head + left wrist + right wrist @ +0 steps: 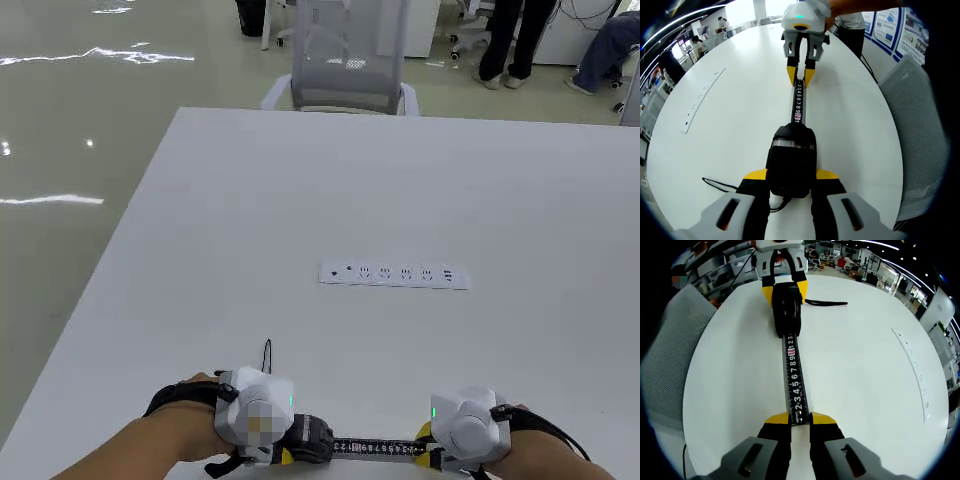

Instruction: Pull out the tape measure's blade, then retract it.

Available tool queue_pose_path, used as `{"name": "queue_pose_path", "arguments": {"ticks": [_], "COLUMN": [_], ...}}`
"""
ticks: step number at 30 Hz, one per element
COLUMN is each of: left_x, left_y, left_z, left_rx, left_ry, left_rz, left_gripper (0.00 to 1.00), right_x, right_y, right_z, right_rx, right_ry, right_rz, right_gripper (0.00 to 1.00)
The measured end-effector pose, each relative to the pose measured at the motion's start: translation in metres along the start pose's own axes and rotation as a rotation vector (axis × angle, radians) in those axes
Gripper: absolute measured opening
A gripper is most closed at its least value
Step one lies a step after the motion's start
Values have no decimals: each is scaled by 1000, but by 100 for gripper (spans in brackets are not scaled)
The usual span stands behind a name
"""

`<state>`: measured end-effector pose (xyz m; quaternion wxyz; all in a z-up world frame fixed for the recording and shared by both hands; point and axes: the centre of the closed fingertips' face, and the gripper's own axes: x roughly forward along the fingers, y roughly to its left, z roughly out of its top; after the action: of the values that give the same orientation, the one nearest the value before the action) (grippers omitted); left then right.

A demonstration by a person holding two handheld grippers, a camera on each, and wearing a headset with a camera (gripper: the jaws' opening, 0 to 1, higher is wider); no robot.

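The left gripper (790,176) clamps the tape measure (790,157), the right gripper (800,418) pinches its blade (793,377); a power strip (393,275) lies apart at 12 o'clock.

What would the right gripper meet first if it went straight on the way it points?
Likely the tape measure's black case, straight ahead along the blade that the right gripper pinches; the left gripper holds that case.

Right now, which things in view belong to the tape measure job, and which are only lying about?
Part of the job:
tape measure case, gripped by the left claw
blade, pulled out, its end pinched by the right claw

Just lying about:
power strip
black cord near the case
office chair beyond the table
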<state>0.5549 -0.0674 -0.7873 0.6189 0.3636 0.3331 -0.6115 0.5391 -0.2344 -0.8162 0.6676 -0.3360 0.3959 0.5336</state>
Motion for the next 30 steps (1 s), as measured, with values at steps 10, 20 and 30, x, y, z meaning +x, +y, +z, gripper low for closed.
{"name": "queue_pose_path", "arguments": {"ticks": [10,20,30], "left_x": [0,-1,0], "left_y": [0,0,-1], "left_z": [0,0,0], "left_rx": [-1,-5,-3], "left_ry": [-1,-6,-1], "left_rz": [2,2,2], "left_gripper": [27,27,27], "right_x": [-3,-5,-8], "right_y": [0,-1,1], "right_z": [-7,-10,-16], "right_rx": [6,38,41], "right_ry": [7,-45,-32], "right_rz": [-5,-16,-12], "right_gripper": [12,11,11]}}
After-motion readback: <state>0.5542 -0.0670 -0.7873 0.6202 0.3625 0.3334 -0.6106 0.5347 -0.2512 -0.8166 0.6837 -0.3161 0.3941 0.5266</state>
